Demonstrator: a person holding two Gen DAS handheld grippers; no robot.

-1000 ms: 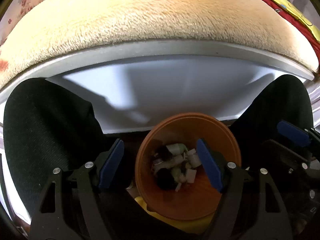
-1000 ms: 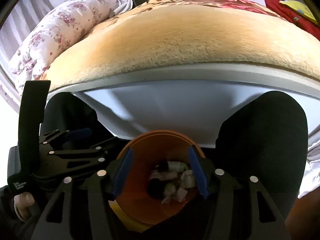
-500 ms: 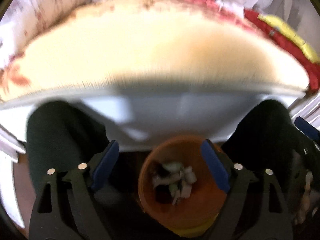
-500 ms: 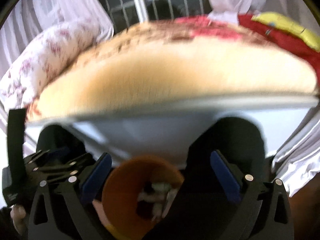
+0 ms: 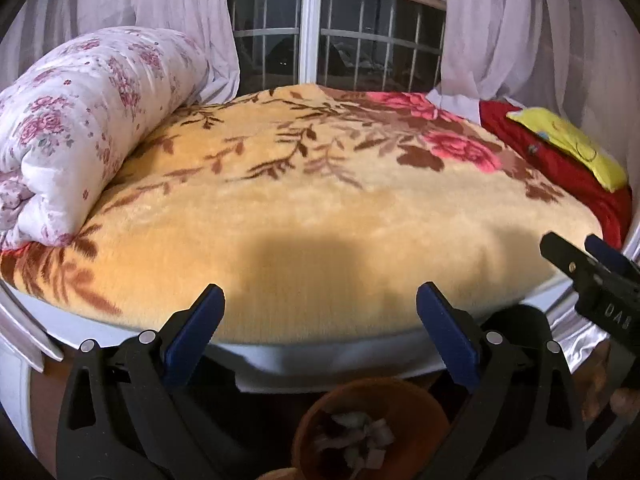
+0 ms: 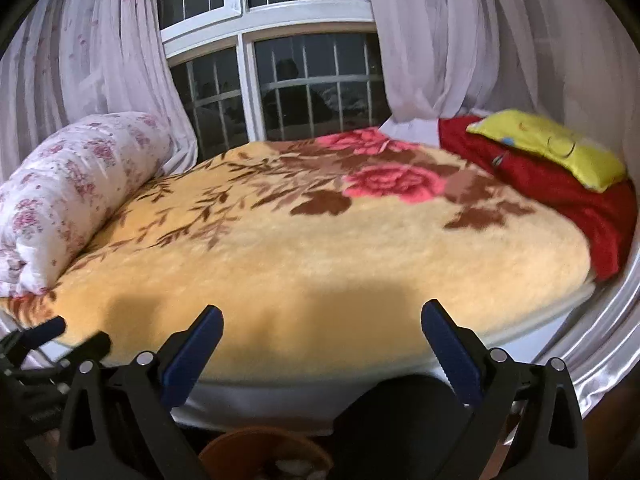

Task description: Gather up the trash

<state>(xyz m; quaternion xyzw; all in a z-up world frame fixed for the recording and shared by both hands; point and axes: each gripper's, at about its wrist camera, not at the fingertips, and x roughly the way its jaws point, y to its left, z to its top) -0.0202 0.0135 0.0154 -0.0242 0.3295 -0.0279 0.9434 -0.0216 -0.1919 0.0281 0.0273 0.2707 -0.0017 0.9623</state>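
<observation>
Orange plastic marks the bin (image 5: 368,428), low in the left wrist view at the foot edge of the bed (image 5: 320,200) and cut off by the bottom of the picture. White crumpled scraps of trash (image 5: 356,436) lie inside it, too blurred to tell apart. In the right wrist view only a sliver of its rim shows, and a dark leg (image 6: 400,412) hides the floor beside it. The left tongs (image 5: 320,300) are widening, with nothing between the blue pads; they hang over the bed's near edge, above the bin. The right tongs (image 6: 322,318) stand fully wide and hold nothing. Each pair shows at the edge of the other's view, partly cut off. A rolled flowered quilt (image 5: 80,120) lies along the bed's left edge.
</observation>
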